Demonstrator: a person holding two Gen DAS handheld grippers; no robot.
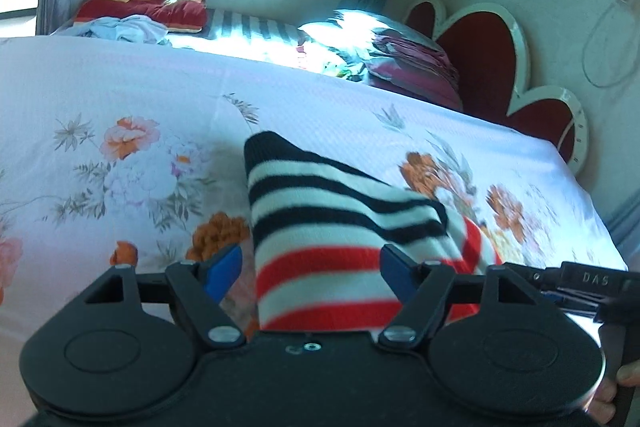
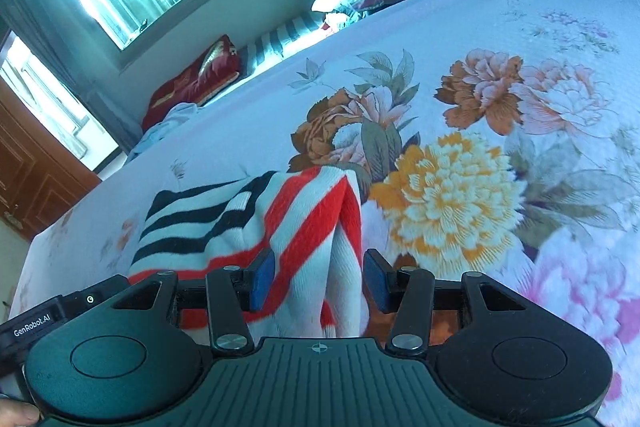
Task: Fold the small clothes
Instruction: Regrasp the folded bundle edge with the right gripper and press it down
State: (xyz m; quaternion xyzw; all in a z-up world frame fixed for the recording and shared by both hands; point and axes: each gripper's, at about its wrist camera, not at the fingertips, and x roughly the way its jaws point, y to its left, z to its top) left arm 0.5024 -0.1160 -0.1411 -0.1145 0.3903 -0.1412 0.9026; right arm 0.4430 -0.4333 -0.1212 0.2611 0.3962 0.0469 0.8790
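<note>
Bed (image 1: 120, 87) with floral sheet carries a striped knit garment (image 1: 320, 211), bunched, its long axis running away from both cameras; black-striped end far, red-striped end near. Left gripper (image 1: 312, 267) fingers stand apart around the red-striped end, not pressing. Right gripper (image 2: 320, 279) fingers likewise straddle a raised red-striped fold, unclamped.
</note>
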